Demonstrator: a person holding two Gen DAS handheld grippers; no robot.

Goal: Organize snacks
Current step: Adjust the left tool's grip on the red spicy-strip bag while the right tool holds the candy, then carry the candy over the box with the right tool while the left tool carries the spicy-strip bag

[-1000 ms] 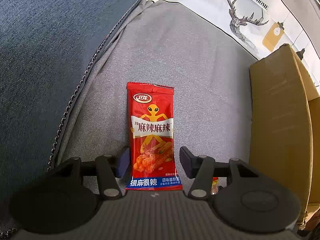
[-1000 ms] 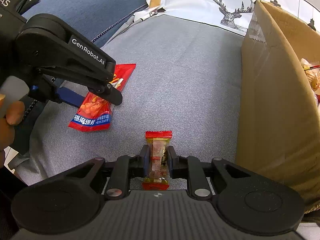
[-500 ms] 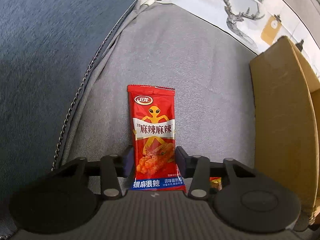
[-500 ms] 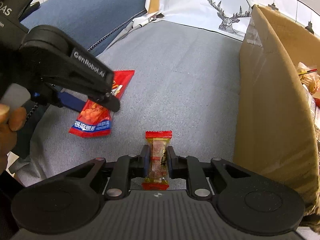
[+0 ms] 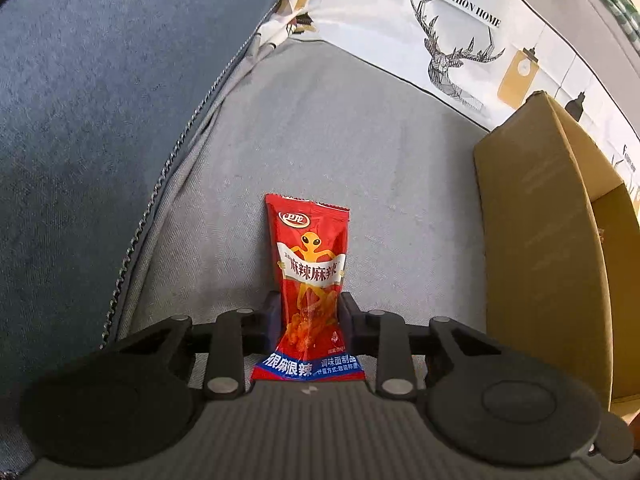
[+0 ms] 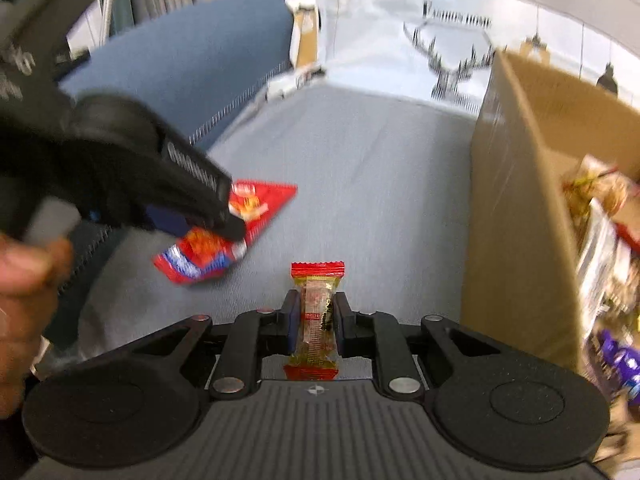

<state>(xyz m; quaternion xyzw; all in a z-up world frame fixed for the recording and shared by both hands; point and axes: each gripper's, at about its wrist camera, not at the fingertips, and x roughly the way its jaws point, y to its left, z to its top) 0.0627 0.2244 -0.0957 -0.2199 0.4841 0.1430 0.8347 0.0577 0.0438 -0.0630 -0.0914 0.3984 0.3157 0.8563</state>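
A red spicy-snack packet [image 5: 310, 264] lies on the grey sofa seat [image 5: 340, 140]. My left gripper [image 5: 308, 312] has its jaws closing around the packet's lower half, and the pads pinch the wrapper so that it creases. In the right wrist view the same packet [image 6: 260, 204] shows under the left gripper [image 6: 212, 232], with its far end tipped up. My right gripper [image 6: 316, 320] is shut on a small clear-wrapped candy [image 6: 318, 280] with red ends, held upright between the pads.
An open cardboard box [image 6: 516, 220] stands on the seat to the right, with several snacks [image 6: 600, 240] inside. The box's wall [image 5: 532, 240] also shows in the left wrist view. A blue cushion [image 5: 100, 100] lies left, a white deer-print pillow [image 5: 440, 40] behind. A hand [image 6: 20, 280] holds the left gripper.
The left jaws have closed in from either side of the red packet until they squeeze it. The right gripper keeps hold of the candy, and its view has swung and blurred.
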